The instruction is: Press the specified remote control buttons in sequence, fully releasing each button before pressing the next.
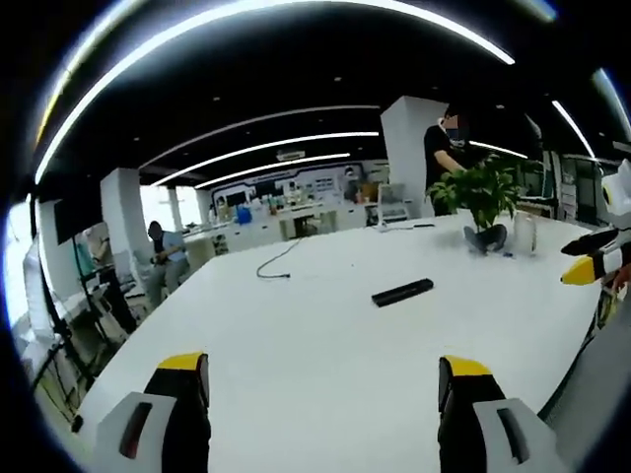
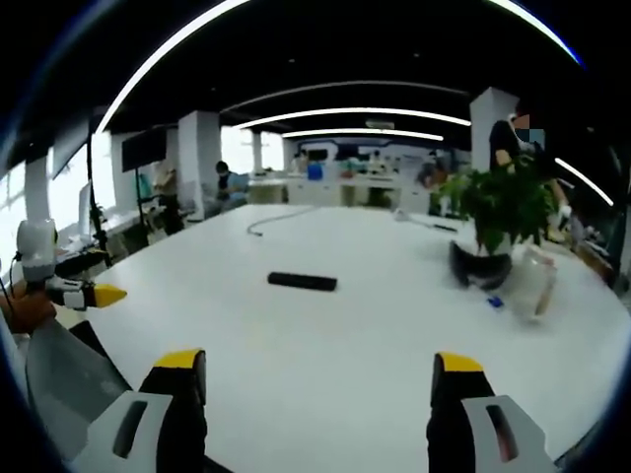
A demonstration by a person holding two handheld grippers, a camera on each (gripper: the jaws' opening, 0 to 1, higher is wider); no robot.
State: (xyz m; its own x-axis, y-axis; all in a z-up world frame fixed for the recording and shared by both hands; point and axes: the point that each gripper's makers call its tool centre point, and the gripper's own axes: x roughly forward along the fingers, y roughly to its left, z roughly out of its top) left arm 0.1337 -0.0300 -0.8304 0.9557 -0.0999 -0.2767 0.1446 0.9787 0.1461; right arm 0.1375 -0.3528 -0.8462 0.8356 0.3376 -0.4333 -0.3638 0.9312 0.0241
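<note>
The black remote control (image 1: 402, 292) (image 2: 302, 281) lies flat near the middle of the white desk (image 1: 315, 345) (image 2: 325, 335), well apart from both grippers. The left gripper (image 1: 323, 379) (image 2: 99, 294) hangs above the near edge, jaws spread wide and empty; the right gripper (image 2: 317, 379) (image 1: 587, 268) likewise is released. A potted plant (image 1: 481, 202) (image 2: 503, 222) stands toward the far right corner, a cable (image 1: 276, 264) toward the far edge

Long white light strips (image 1: 266, 146) on the dark ceiling make the room bright. The white table (image 1: 325, 365) shines pale and shows almost no shadows. Straight lines bend near the round edges. The potted plant (image 2: 505, 212) looks a little blurry.
</note>
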